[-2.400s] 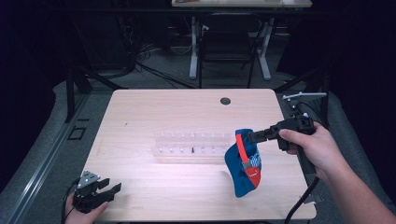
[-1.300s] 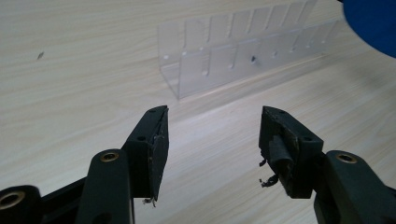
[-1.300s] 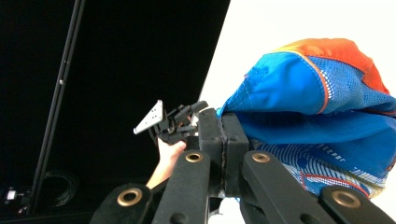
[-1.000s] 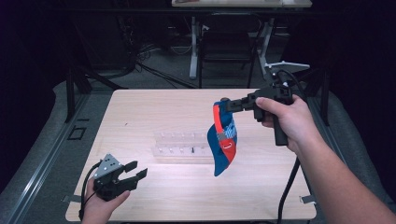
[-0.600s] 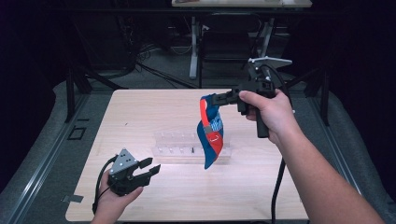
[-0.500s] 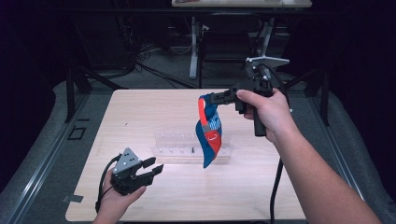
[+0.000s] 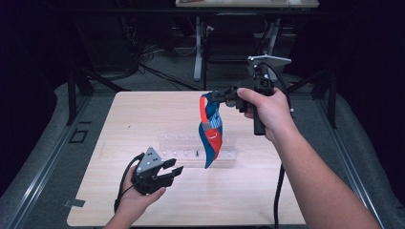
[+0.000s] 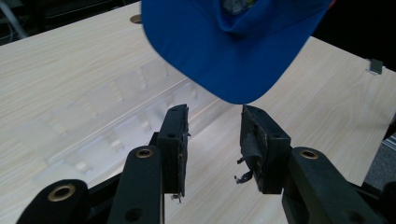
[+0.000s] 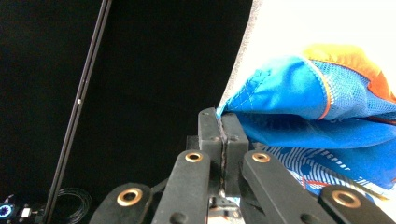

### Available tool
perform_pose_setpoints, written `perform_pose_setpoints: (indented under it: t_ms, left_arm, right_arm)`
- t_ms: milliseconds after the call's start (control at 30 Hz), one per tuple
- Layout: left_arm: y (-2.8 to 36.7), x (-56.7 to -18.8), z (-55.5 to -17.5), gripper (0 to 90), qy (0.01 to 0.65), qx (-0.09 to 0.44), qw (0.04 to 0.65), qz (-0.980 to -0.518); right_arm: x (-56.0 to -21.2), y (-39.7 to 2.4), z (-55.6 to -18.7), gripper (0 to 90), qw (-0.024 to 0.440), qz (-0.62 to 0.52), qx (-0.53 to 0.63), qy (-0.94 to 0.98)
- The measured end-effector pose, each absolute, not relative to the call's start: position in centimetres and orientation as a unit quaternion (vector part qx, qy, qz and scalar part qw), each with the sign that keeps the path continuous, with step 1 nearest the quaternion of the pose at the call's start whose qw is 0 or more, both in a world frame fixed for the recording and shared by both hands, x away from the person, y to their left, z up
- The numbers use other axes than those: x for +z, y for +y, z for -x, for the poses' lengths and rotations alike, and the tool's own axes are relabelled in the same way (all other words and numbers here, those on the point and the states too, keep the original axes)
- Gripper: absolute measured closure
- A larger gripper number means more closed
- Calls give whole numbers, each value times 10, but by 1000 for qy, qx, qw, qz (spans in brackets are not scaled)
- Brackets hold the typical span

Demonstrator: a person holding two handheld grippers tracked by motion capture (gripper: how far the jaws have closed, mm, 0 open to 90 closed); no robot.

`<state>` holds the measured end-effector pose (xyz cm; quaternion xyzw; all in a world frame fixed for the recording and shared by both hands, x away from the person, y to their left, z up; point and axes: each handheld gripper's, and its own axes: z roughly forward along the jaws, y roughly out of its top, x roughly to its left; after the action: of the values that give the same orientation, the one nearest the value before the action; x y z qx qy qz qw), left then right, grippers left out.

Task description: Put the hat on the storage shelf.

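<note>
Table: a light wooden top [image 7: 143, 119] with pale grain and a small dark round hole [image 8: 136, 18] near its far edge.
Floor: grey, matte [image 7: 57, 143], running around the table on both sides.
Cables: dark leads [image 7: 157, 71] trail across the floor behind the table.
Far furniture: a second table on pale legs [image 7: 198, 47] stands at the back.
Stands: black tripod-like legs [image 7: 79, 83], possibly light stands.
Light: the tabletop is lit; the room around it is almost black.

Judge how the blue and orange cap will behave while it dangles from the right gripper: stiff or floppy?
Probably floppy: the cap hangs folded and limp from the right gripper. Likely light, since a small pinch at its edge carries it. Its brim looks stiffer, keeping a smooth curve.
</note>
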<state>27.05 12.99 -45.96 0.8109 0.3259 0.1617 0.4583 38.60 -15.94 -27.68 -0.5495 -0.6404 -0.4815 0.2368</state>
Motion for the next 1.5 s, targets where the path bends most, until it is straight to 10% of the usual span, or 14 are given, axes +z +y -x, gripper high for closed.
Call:
perform_pose_setpoints:
  t_ms: [833,1500]
  left_arm:
    - [61,-450,-285,739,282,177,438,-835]
    - [85,-447,-303,882,289,198,425,-835]
  right_arm:
    - [-274,-143,-391,900,237,544,-488,-640]
    - [-278,-136,-392,900,237,538,-490,-643]
